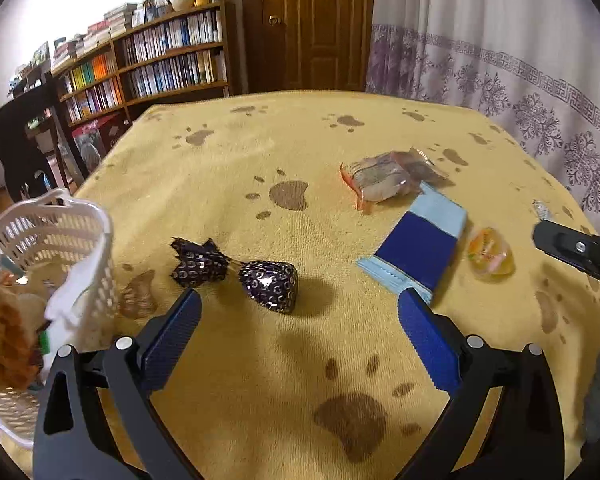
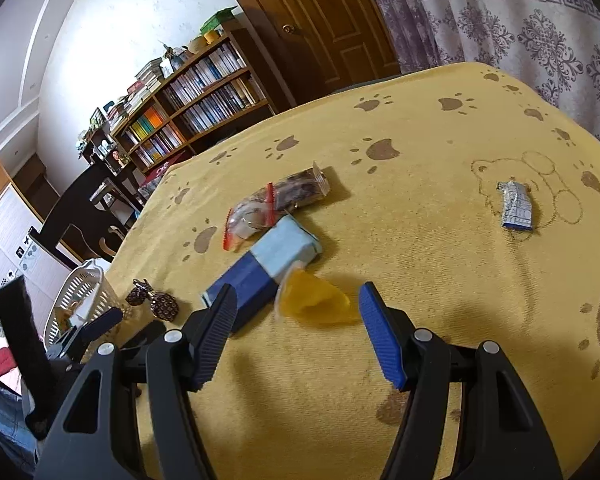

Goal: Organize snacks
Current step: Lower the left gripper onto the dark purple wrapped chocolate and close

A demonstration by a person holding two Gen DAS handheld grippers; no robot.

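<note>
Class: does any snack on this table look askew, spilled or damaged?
Nothing is spilled or damaged. The jelly cup lies tipped on its side beside the blue box; the silver wrapper sits far from the white basket.

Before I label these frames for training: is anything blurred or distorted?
Left wrist view: the basket and its contents are soft; the table edge bows from fisheye. Right wrist view: the yellow jelly cup is smeared with blur; the silver wrapper stays sharp.

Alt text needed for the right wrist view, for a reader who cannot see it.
The open right hand-held gripper hovers just short of a yellow jelly cup on a yellow paw-print tablecloth. Beyond lie a blue packet, clear-wrapped snacks and a silver wrapper; a white basket stands at left.
</note>
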